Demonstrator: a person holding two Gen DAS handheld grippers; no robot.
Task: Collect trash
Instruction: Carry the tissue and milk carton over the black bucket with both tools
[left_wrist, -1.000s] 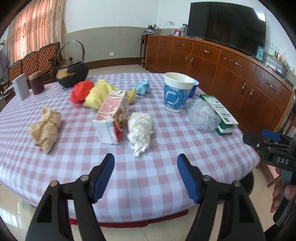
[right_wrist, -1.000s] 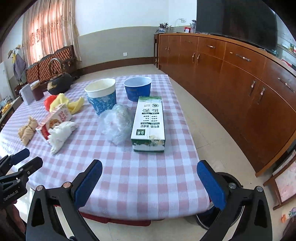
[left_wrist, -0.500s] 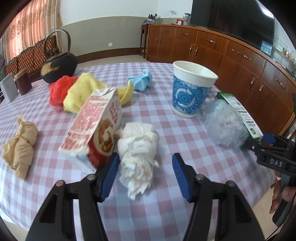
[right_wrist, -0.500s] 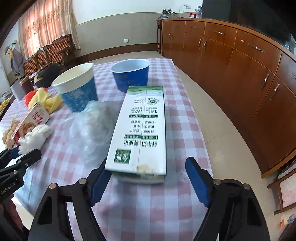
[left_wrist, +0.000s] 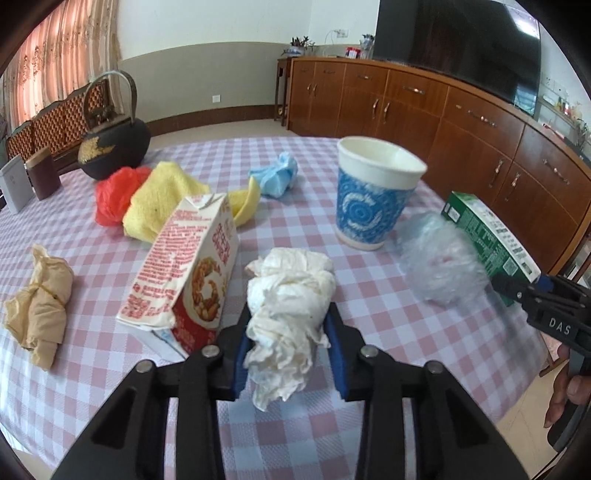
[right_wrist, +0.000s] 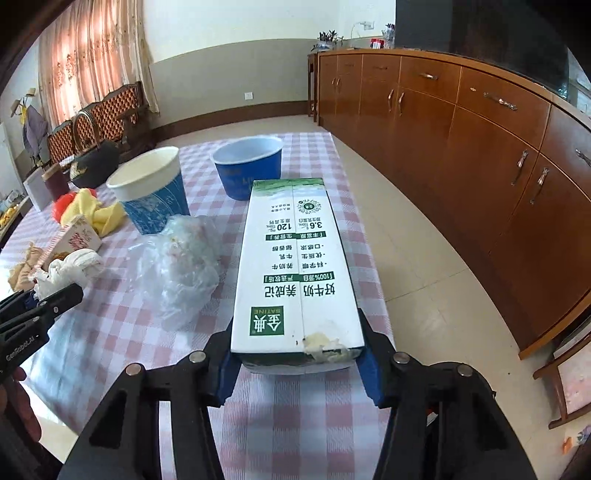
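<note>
Both tongs have just been closing on litter lying on the checked worktop (left_wrist: 369, 295): left tongs (left_wrist: 288, 345) clamped around a crumpled white tissue (left_wrist: 291, 295), right tongs (right_wrist: 297, 363) gripping a green milk carton (right_wrist: 295, 273) by its near end, ready for lifting away

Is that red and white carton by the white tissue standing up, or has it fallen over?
Fallen over. The red and white carton lies on its long side on the checked tablecloth, its gabled top pointing away from the camera.

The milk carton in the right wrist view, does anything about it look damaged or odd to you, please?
Yes. The green and white milk carton lies flat on the checked tablecloth rather than standing, and its near top corner is torn, with ragged whitish material showing along the edge.
</note>
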